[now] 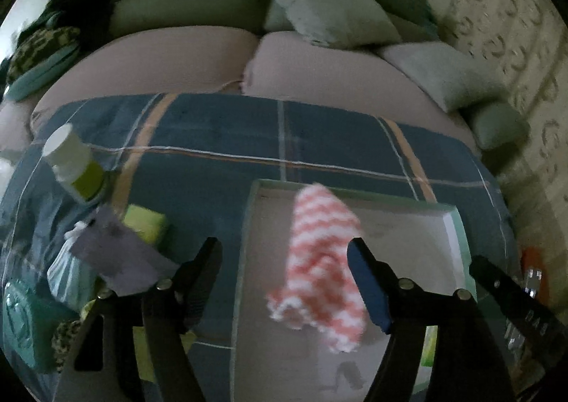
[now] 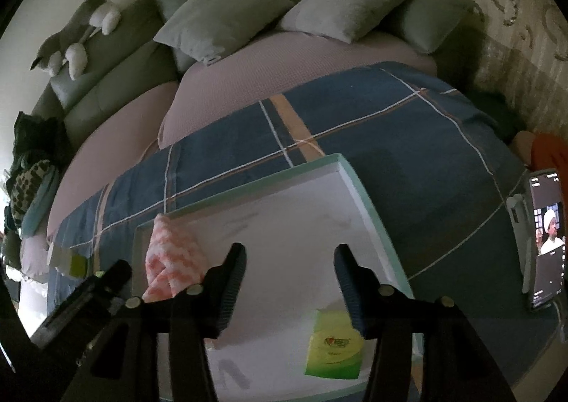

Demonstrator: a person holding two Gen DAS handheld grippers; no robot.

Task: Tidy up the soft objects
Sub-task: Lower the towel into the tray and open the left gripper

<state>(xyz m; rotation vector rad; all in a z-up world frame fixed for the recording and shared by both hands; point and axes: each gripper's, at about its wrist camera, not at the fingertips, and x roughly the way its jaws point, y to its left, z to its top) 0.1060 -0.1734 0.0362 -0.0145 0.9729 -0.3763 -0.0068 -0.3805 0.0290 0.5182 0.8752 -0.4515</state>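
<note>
Both grippers [image 1: 284,253] [image 2: 289,256] gape empty over the tray [image 2: 369,203]; striped cloth [image 1: 319,260] inside.

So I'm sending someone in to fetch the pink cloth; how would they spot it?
On the blue checked blanket lies a shallow white tray with a pale green rim. The pink cloth sits inside it near one corner. It is the only fluffy thing there with pink and white zigzag stripes; the tray's other item is a flat green packet.
</note>
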